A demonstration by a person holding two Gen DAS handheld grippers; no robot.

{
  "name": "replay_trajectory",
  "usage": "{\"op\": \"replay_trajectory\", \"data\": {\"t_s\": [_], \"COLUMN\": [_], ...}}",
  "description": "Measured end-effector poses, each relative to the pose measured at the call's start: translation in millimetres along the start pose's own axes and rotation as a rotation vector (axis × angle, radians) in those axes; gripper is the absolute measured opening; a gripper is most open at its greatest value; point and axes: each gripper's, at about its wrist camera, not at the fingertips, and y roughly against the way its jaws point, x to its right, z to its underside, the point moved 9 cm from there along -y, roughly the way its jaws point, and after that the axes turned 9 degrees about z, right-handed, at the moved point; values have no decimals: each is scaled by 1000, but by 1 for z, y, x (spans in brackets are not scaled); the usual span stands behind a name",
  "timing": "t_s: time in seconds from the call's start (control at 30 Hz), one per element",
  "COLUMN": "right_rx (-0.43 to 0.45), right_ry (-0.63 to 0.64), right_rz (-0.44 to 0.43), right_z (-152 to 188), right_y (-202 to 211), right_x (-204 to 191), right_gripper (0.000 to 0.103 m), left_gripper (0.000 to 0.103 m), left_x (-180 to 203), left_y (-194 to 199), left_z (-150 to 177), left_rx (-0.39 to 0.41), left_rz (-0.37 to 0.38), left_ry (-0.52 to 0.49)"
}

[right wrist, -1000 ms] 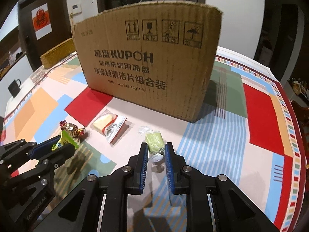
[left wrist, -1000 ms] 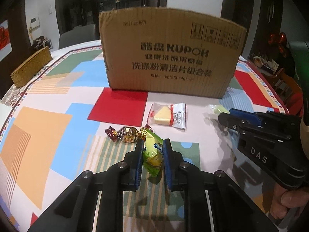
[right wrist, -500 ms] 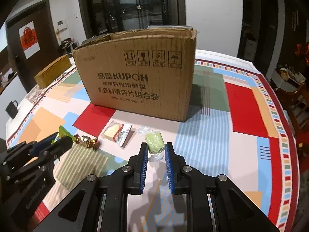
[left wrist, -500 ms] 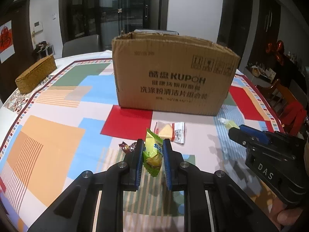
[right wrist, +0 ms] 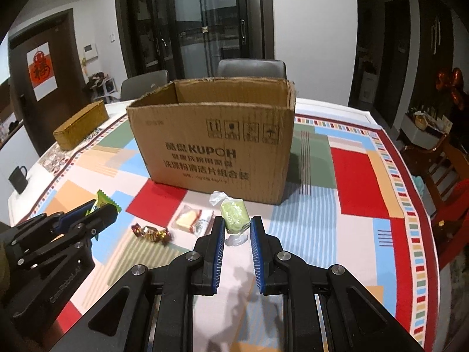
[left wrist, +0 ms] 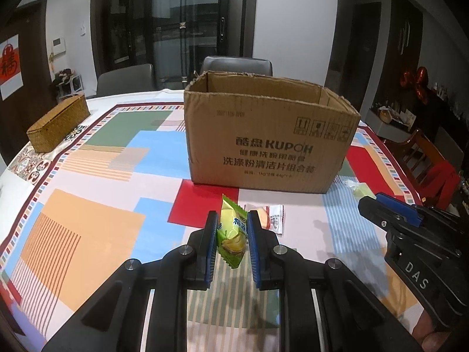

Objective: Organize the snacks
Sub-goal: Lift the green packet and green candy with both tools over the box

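My left gripper [left wrist: 231, 228] is shut on a green snack packet [left wrist: 231, 236] and holds it above the table, short of the open cardboard box [left wrist: 269, 143]. My right gripper [right wrist: 236, 228] is shut on a pale green wrapped sweet [right wrist: 234, 215], also lifted, in front of the box [right wrist: 214, 143]. A yellow cake in a clear wrapper [right wrist: 193, 220] and a foil-wrapped candy [right wrist: 151, 233] lie on the tablecloth between the grippers. The box's open top shows; its floor is hidden.
A woven basket [left wrist: 58, 123] stands at the far left of the table. A black mug [right wrist: 17, 179] sits near the left edge. Chairs [left wrist: 237, 64] stand behind the table and a wooden chair [left wrist: 425, 158] at the right.
Both grippers have risen and pulled back with their snacks, so the box looks smaller and its open top now shows. The cake and foil candy stay on the table.
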Motion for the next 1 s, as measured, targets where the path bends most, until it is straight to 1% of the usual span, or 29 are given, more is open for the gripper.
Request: {"op": "replay_trajectory", "data": {"t_s": [0.3,0.53,1.0], "right_rx": [50,76,131], "right_ry": [5,-8,-24], "right_rz": [31,48,80], "right_z": [-22,-39,-75], "right_y": [17,26,45], "right_x": [-7,-12,-17], "right_gripper": [19,19,19], "left_gripper": [20,20,20], "left_x": [-8,-14,-18], "left_y": [12,22,36], "left_z": [-20,-43,-84], "left_rx": [25,52,91], "left_rz": [5,12,45], "left_ry": [-15,-30,-64]}}
